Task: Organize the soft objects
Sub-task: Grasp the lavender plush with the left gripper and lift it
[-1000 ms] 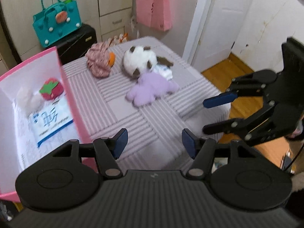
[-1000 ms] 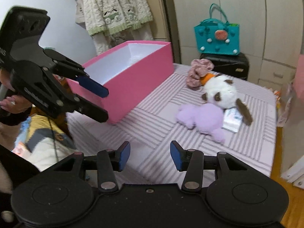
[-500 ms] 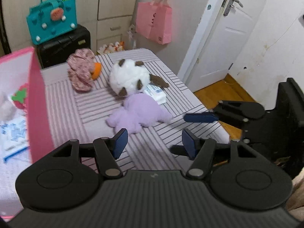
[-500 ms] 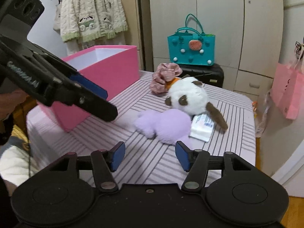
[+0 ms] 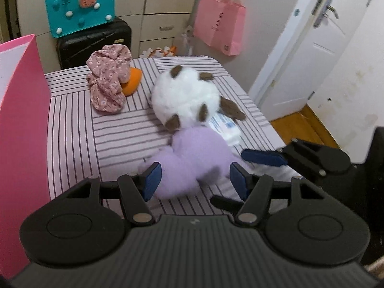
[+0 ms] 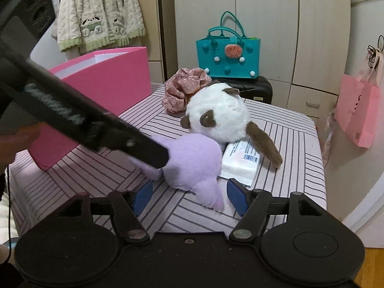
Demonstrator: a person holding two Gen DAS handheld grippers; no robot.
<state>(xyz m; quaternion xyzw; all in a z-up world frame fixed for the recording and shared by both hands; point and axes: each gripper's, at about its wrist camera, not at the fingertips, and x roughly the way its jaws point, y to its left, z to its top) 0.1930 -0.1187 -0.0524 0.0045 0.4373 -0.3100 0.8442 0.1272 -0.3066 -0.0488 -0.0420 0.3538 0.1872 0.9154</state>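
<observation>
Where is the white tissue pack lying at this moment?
The white tissue pack lies on the striped table, partly under the white plush dog and right beside the purple plush, toward the table's right side in the right wrist view.

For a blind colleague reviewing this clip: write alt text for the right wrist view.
Open right tongs straddle the tail end of a purple plush toy on a striped table, while the left tongs reach onto the toy from the left. Behind it lie a white-and-brown plush, a tissue pack, a floral scrunchie and a pink box.
</observation>
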